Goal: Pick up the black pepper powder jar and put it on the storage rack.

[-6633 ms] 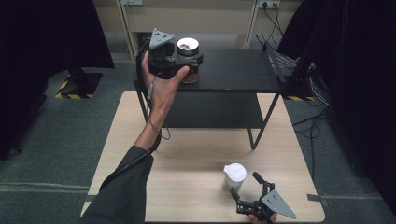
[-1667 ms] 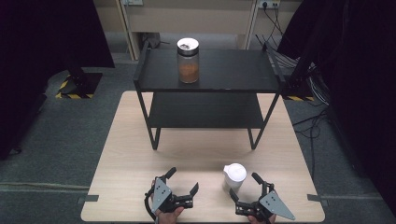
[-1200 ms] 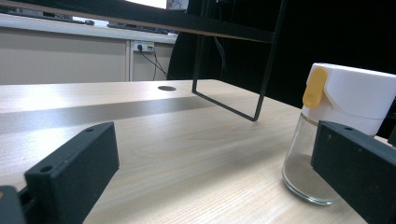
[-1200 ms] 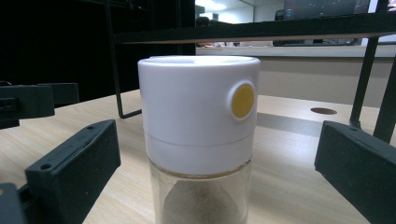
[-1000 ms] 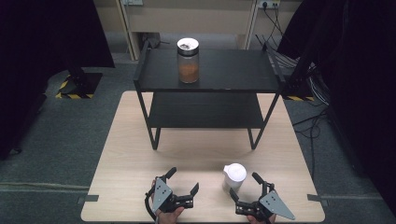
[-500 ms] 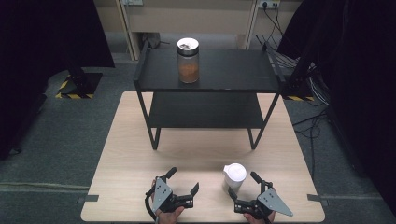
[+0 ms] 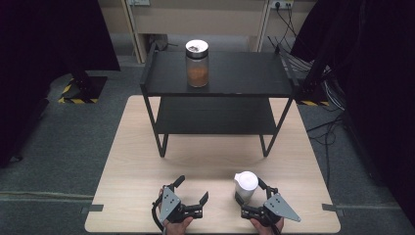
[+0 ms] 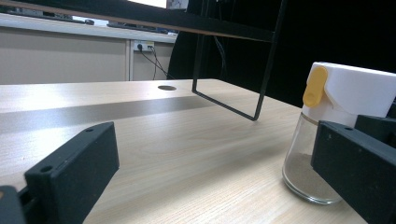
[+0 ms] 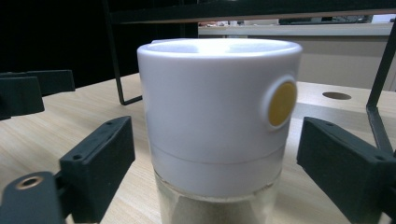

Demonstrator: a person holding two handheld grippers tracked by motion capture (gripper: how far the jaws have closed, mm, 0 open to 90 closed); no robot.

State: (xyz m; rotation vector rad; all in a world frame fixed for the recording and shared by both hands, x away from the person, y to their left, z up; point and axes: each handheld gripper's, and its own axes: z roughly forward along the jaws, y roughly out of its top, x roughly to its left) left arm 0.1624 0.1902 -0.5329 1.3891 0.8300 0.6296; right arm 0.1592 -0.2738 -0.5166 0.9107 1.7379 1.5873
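shaker [image 9: 219, 121]: white cap, yellow button | rack [image 7: 244, 73]: black | table [image 7: 137, 161]: pale wood

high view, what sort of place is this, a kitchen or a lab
Most likely a lab or recording room, not a kitchen: a bare wooden table on grey carpet, black curtains along the sides, loose cables running to a wall socket, and hazard-striped tape on the floor.

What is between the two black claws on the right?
A white-capped jar stands between the right gripper's jaws, which have just been closing; gaps show on both sides in the right gripper view.
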